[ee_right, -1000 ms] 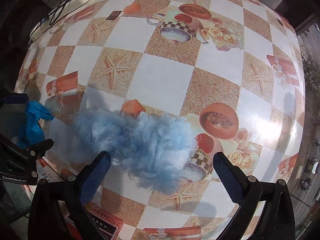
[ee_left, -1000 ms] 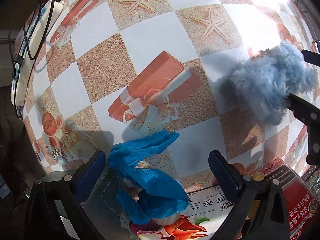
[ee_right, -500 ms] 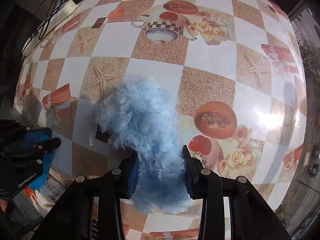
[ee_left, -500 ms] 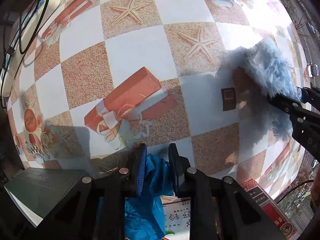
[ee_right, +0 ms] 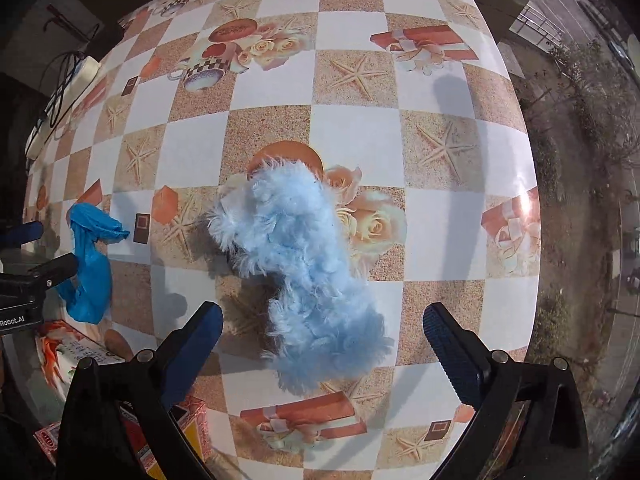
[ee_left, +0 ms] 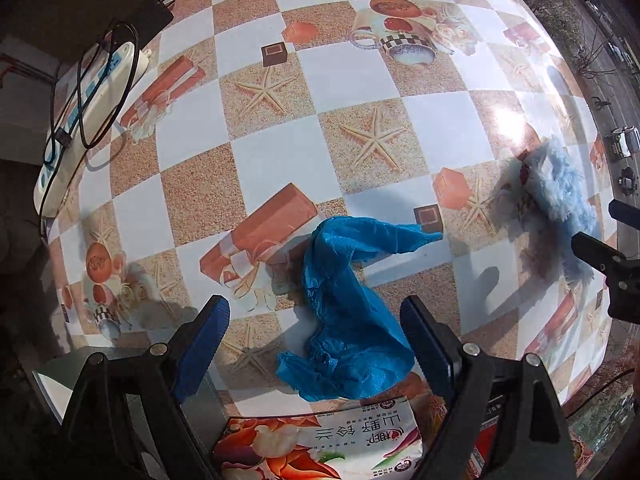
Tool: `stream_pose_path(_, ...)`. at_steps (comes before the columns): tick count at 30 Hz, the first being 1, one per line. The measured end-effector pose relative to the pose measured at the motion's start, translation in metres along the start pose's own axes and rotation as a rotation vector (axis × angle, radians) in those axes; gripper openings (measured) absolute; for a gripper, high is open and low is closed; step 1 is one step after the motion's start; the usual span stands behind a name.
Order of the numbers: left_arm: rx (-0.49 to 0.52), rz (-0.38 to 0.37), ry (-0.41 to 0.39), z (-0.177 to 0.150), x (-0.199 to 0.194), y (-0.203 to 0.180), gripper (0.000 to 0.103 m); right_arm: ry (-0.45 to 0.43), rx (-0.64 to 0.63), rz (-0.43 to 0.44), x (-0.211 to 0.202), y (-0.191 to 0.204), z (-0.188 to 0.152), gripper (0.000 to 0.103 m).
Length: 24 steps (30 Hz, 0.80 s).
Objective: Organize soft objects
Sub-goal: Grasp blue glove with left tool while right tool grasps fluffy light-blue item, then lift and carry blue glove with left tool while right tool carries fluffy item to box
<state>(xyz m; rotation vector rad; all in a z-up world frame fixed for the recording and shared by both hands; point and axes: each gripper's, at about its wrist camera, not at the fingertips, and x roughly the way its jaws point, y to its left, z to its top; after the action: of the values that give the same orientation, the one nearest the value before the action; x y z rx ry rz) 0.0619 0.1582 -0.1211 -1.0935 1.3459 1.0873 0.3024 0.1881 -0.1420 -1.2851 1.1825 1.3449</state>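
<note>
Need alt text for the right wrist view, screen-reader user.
A fluffy light-blue soft object lies on a checkered starfish-print tablecloth, between the wide-open fingers of the right gripper, untouched by either. At the left edge, a crumpled blue glove lies beside the left gripper.

On my bench (ee_left: 280,152) the crumpled glove (ee_left: 352,320) lies left of the fluffy piece (ee_right: 304,272), well apart; a printed packet (ee_left: 320,448) sits at the near edge.
</note>
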Motion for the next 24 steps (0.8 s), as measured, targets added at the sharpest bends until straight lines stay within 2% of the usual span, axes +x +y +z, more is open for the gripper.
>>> stream_pose_path(5, -0.030, 0.002, 0.035, -0.001, 0.026, -0.008, 0.090, 0.022, -0.057, -0.056, 0.028, 0.018, 0.016, 0.101)
stream_pose_path(9, -0.048, -0.004, 0.051, -0.005, 0.038, -0.009, 0.090, 0.074, -0.090, -0.085, 0.049, 0.032, 0.019, 0.101)
stream_pose_path(12, -0.052, -0.006, 0.056, -0.008, 0.044, -0.013, 0.092, 0.100, -0.028, -0.026, 0.057, 0.027, 0.024, 0.103)
stream_pose_path(15, -0.065, 0.005, 0.059, -0.008, 0.052, -0.008, 0.103, 0.096, -0.021, -0.026, 0.053, 0.022, 0.020, 0.103)
stream_pose_path(17, -0.107, -0.068, 0.075, -0.006, 0.058, 0.002, 0.103, 0.097, -0.025, -0.025, 0.055, 0.032, 0.017, 0.103)
stream_pose_path(19, -0.141, -0.076, 0.061, -0.003, 0.059, 0.008, 0.103, 0.117, -0.031, -0.025, 0.055, 0.028, 0.020, 0.103)
stream_pose_path(24, -0.146, -0.071, 0.013, -0.014, 0.056, 0.008, 0.103, 0.158, -0.026, -0.023, 0.062, 0.021, 0.034, 0.103)
